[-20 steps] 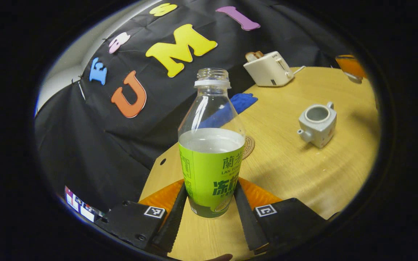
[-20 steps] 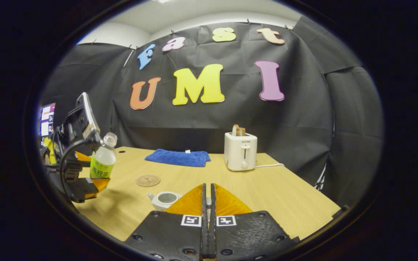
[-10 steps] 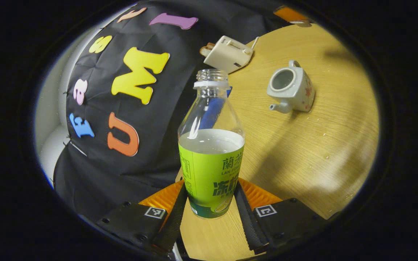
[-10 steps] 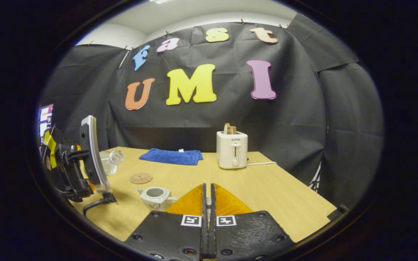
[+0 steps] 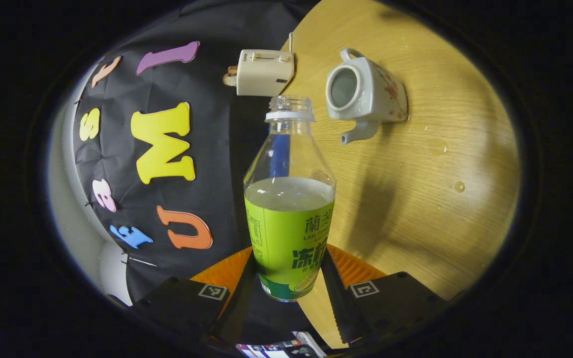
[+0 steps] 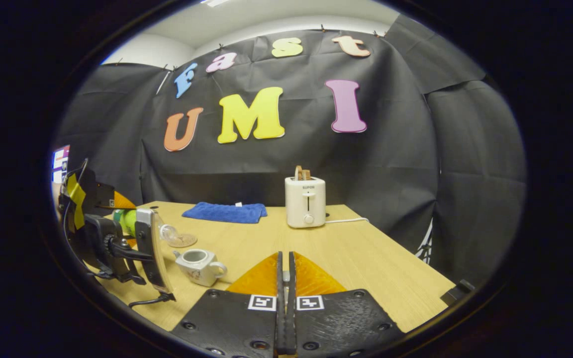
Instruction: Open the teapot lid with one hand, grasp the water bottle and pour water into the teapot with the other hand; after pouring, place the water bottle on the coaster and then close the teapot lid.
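Observation:
My left gripper [image 5: 286,262] is shut on the green-labelled water bottle [image 5: 289,219], which has no cap and is about half full. The bottle is tipped far over, its mouth just short of the white teapot [image 5: 366,94], whose top stands open with no lid on it. In the right gripper view the left gripper [image 6: 117,243] holds the bottle [image 6: 128,220] nearly level, left of the teapot [image 6: 198,266], with the round coaster [image 6: 182,240] behind. My right gripper [image 6: 285,256] hovers above the table, fingers pressed together on the teapot lid, which is almost wholly hidden between them.
A white toaster [image 6: 305,201] with toast in it stands at the back of the wooden table [image 6: 366,258], a folded blue cloth [image 6: 224,212] to its left. Water drops [image 5: 459,186] lie on the tabletop near the teapot.
The left gripper has rolled the bottle from upright to almost level and carried it toward the teapot. The right gripper has kept shut and drifted slightly.

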A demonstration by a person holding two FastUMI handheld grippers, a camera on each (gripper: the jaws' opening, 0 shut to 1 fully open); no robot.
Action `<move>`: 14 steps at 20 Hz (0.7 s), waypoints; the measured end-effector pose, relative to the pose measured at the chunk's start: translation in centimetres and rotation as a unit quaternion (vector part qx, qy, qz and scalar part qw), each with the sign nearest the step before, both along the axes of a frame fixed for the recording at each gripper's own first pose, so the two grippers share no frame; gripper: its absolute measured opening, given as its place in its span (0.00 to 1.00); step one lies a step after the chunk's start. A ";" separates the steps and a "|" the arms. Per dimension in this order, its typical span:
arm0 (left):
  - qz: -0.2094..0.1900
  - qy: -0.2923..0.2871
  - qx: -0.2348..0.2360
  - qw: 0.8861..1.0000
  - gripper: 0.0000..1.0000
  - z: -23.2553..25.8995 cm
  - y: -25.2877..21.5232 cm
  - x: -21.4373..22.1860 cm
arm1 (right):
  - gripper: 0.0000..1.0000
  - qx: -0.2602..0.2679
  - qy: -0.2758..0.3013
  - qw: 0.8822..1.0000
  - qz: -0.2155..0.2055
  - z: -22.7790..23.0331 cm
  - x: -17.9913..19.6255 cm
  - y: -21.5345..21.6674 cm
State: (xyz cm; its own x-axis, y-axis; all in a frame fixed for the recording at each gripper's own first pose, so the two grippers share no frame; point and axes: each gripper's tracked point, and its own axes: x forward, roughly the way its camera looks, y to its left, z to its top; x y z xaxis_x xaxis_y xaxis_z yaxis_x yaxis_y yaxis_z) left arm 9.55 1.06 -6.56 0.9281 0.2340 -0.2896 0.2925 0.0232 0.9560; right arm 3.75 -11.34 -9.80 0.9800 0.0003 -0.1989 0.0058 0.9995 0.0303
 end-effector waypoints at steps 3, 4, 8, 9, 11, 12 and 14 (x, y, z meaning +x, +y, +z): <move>0.000 0.001 0.042 0.999 0.75 1.1 -0.2 0.4 | 0.00 0.001 -0.004 1.000 -0.001 0.2 -0.2 -0.4; -0.002 0.002 0.053 0.999 0.74 1.1 -0.5 0.5 | 0.00 0.001 -0.006 1.000 -0.001 0.1 -0.1 -0.6; -0.010 0.005 0.085 0.996 0.74 1.1 -1.3 0.8 | 0.00 0.006 -0.005 1.000 -0.003 -0.2 -0.2 -1.0; -0.011 0.006 0.093 0.996 0.74 1.2 -1.4 0.9 | 0.00 0.006 -0.004 1.000 -0.003 -0.2 -0.2 -1.1; -0.015 0.006 0.107 0.994 0.74 1.3 -1.8 1.0 | 0.00 0.007 -0.006 1.000 -0.003 -0.1 -0.4 -1.2; -0.015 0.005 0.113 0.993 0.74 1.5 -1.9 0.9 | 0.00 0.008 -0.006 1.000 -0.003 -0.2 -0.4 -1.2; -0.017 0.003 0.125 0.992 0.74 1.8 -2.2 0.9 | 0.00 0.010 -0.006 1.000 -0.002 -0.2 -0.5 -1.3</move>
State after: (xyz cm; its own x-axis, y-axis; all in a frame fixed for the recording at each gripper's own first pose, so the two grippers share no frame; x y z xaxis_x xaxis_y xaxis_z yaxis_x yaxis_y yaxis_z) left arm 10.50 -1.17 -4.76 0.9351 0.2681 -0.2318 0.2948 -0.2251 0.9287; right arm 3.28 -12.60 -10.05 0.9824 0.0007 -0.1868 0.0086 0.9987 0.0494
